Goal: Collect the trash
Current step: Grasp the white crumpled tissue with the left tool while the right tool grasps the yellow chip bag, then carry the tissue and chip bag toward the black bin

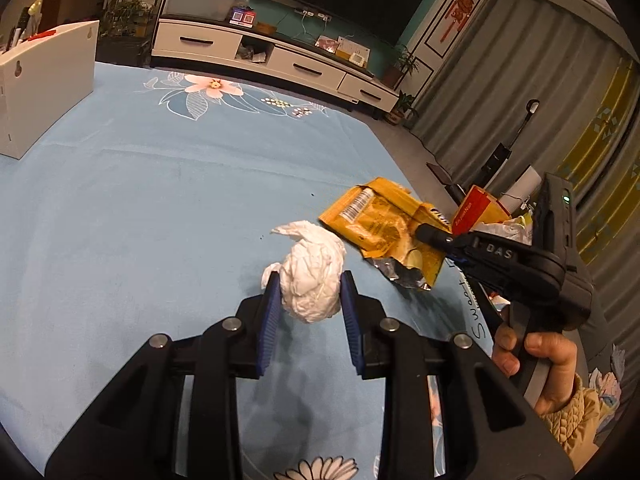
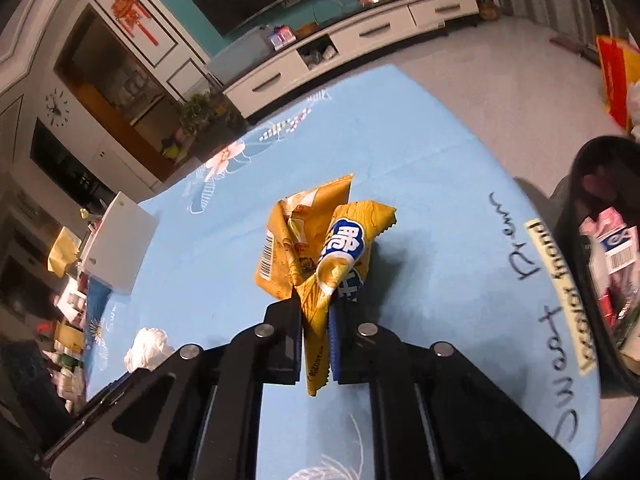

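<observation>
A crumpled white tissue wad (image 1: 312, 256) sits between the blue pads of my left gripper (image 1: 310, 278), which is shut on it just above the light blue tablecloth (image 1: 140, 200). To its right, a torn yellow snack wrapper (image 1: 376, 220) is pinched by my right gripper (image 1: 426, 235), held by a hand (image 1: 548, 364). In the right wrist view the right gripper (image 2: 316, 312) is shut on the folded wrapper (image 2: 320, 248), which stands up from the jaws. The tissue wad (image 2: 148, 346) shows at the lower left.
A black bin (image 2: 576, 216) with several packets in it stands off the table's right edge; its red and yellow contents (image 1: 476, 206) show behind the right gripper. A white box (image 1: 48, 80) stands on the far left of the table. A TV cabinet (image 1: 280, 60) lies beyond.
</observation>
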A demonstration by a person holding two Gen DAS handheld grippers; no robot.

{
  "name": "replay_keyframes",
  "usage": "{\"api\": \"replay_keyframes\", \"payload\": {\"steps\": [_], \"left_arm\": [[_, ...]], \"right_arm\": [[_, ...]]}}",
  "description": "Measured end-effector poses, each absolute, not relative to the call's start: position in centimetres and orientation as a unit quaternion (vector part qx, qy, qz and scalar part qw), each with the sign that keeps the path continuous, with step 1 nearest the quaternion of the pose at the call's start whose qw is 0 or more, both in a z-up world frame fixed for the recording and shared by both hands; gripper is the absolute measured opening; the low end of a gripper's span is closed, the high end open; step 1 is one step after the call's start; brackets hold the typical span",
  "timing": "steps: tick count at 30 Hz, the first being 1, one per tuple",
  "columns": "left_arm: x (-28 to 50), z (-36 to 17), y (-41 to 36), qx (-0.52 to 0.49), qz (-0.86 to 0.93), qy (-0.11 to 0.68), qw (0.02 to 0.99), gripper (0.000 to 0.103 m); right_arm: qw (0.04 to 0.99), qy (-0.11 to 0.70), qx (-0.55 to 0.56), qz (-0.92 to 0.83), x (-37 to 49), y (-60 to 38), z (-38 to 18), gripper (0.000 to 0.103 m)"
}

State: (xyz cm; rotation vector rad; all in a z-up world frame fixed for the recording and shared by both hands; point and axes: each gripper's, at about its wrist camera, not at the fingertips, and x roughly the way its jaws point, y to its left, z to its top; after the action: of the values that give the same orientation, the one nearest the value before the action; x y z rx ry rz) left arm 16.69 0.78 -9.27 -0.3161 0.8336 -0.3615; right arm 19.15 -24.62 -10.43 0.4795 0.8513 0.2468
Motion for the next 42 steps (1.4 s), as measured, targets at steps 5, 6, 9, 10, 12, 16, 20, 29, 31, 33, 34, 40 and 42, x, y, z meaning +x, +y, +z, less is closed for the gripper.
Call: {"api": "replay_keyframes", "payload": {"steps": [5,6,9,10,12,16,20,29,31,33,34,40,42], "left_arm": [[16.0,-8.4,1.1,-0.152,-0.172,0.398,0.888,0.03],[15.9,-8.3,1.2,-0.15,-0.17,0.398,0.889,0.03],[15.0,-7.7,1.5,-0.144,-0.164,0.395,0.892,0.031],[14.8,-7.5,1.6,-0.142,-0.162,0.395,0.893,0.031],[14.3,-7.2,1.5,-0.138,-0.157,0.394,0.895,0.031],[13.5,-6.5,1.4,-0.134,-0.154,0.391,0.897,0.031],[13.1,-5.9,1.2,-0.13,-0.157,0.386,0.9,0.031],[11.8,-4.6,0.1,-0.106,-0.174,0.373,0.905,0.031],[11.6,-4.2,-0.7,-0.096,-0.179,0.369,0.907,0.031],[11.4,-4.1,-1.3,-0.087,-0.185,0.367,0.908,0.031],[11.3,-4.0,-1.5,-0.083,-0.188,0.367,0.907,0.031],[11.6,-3.6,-4.3,-0.057,-0.207,0.366,0.905,0.031],[11.7,-3.7,-5.4,-0.048,-0.215,0.367,0.904,0.031]], "right_arm": [[0.889,0.388,0.218,0.111,15.6,-25.0,-8.9,0.011],[0.892,0.383,0.214,0.11,14.5,-25.2,-8.5,0.011],[0.895,0.376,0.217,0.104,12.2,-25.8,-8.0,0.011],[0.895,0.374,0.218,0.102,11.4,-26.0,-7.9,0.011],[0.898,0.37,0.216,0.095,9.9,-26.4,-7.5,0.011],[0.907,0.36,0.204,0.079,7.4,-27.0,-6.7,0.011],[0.923,0.34,0.178,0.043,5.0,-27.6,-5.6,0.011],[0.94,0.3,0.165,0.01,2.4,-29.7,-4.0,0.011],[0.941,0.294,0.168,0.007,2.2,-30.2,-3.8,0.011],[0.942,0.29,0.168,0.003,1.8,-30.6,-3.8,0.011],[0.943,0.287,0.169,0.001,1.6,-30.8,-3.8,0.011],[0.943,0.28,0.178,-0.013,0.7,-32.4,-3.9,0.011],[0.943,0.279,0.183,-0.017,0.5,-32.9,-4.0,0.011]]}}
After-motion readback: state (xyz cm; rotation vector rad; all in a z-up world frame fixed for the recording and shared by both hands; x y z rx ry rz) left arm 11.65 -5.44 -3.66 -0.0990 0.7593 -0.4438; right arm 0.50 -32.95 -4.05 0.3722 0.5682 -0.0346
